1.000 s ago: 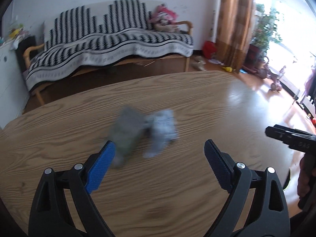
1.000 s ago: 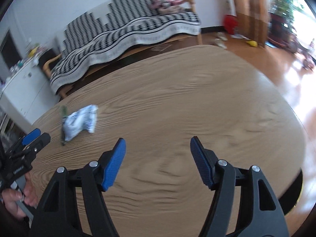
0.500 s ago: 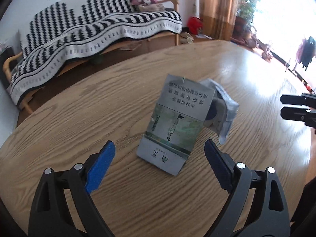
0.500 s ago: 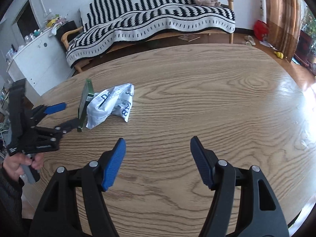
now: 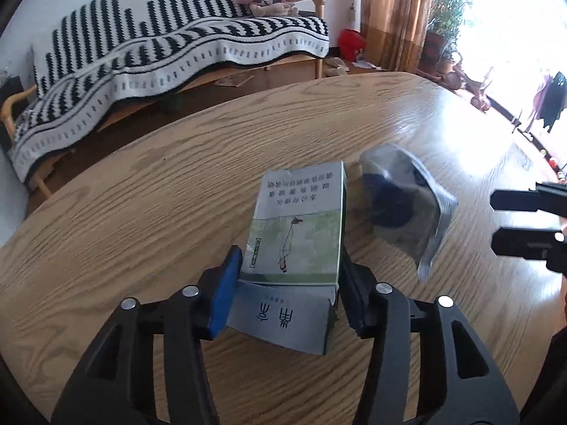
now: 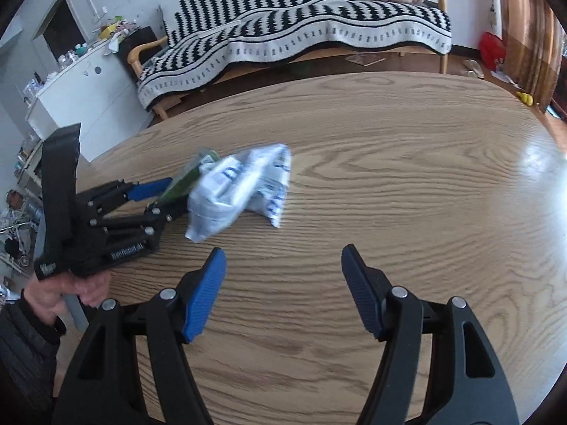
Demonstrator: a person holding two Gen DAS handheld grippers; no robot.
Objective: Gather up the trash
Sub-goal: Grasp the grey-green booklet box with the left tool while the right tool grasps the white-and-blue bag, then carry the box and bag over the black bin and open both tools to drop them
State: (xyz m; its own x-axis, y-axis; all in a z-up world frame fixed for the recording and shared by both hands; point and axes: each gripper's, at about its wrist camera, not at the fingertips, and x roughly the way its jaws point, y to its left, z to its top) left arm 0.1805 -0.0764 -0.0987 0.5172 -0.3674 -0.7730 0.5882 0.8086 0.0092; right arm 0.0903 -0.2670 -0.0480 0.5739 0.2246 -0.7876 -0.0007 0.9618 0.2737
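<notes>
Left wrist: one carton (image 5: 297,233), one wrapper (image 5: 407,209).

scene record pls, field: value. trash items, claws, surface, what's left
surface: round wooden table
item 1: cigarette pack, between the pads of the left claw, jaws closing on it
item 2: crumpled white wrapper, on the table beside the pack, not gripped
right claw: open, empty, short of the wrapper
background: striped sofa
left to do: wrapper not picked up; no bin in view
</notes>
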